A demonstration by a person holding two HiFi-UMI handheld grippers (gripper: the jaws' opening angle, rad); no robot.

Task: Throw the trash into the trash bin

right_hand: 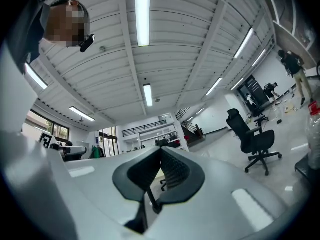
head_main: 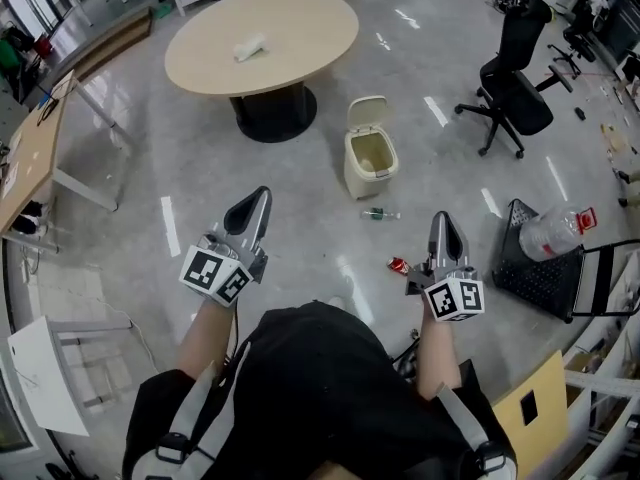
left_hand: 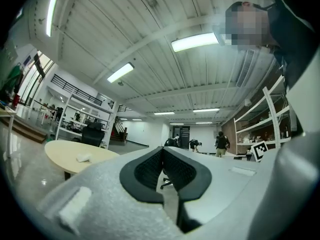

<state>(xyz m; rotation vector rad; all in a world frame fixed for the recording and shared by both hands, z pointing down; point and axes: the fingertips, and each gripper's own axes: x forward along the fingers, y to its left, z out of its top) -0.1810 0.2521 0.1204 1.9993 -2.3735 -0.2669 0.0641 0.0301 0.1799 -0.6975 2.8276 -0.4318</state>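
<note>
A cream trash bin [head_main: 370, 160] stands on the floor with its lid up, just right of the round table's foot. Between the bin and me a small plastic bottle [head_main: 380, 214] lies on the floor, and a red can [head_main: 398, 265] lies close to the left of my right gripper [head_main: 443, 220]. A crumpled white paper [head_main: 250, 46] rests on the round beige table [head_main: 300, 28]. My left gripper [head_main: 260, 196] is held level to the bin's lower left. Both grippers are shut and empty, their pads meeting in the left gripper [left_hand: 162, 151] and right gripper [right_hand: 161, 151] views.
A black office chair [head_main: 515, 78] stands at the right. A black crate [head_main: 545, 273] with a clear plastic bottle [head_main: 552, 233] over it sits beside my right arm. A wooden desk [head_main: 30, 158] runs along the left.
</note>
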